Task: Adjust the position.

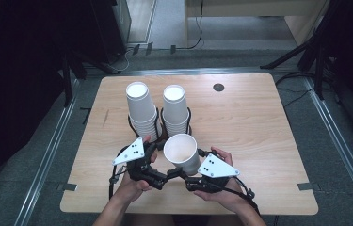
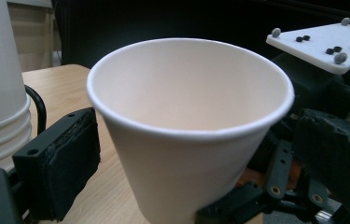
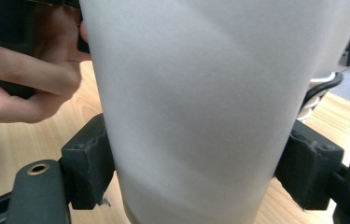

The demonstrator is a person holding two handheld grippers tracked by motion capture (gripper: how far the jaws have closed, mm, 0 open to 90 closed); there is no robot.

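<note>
Holding one paper cup over a wooden table, right gripper clamped on it.
Left gripper: grip unclear. Two cup stacks behind; grey floor.

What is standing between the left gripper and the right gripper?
A single white paper cup, upright with its mouth open upward, stands between the left gripper and the right gripper. The high view shows this; the right gripper's jaws press its sides.
</note>
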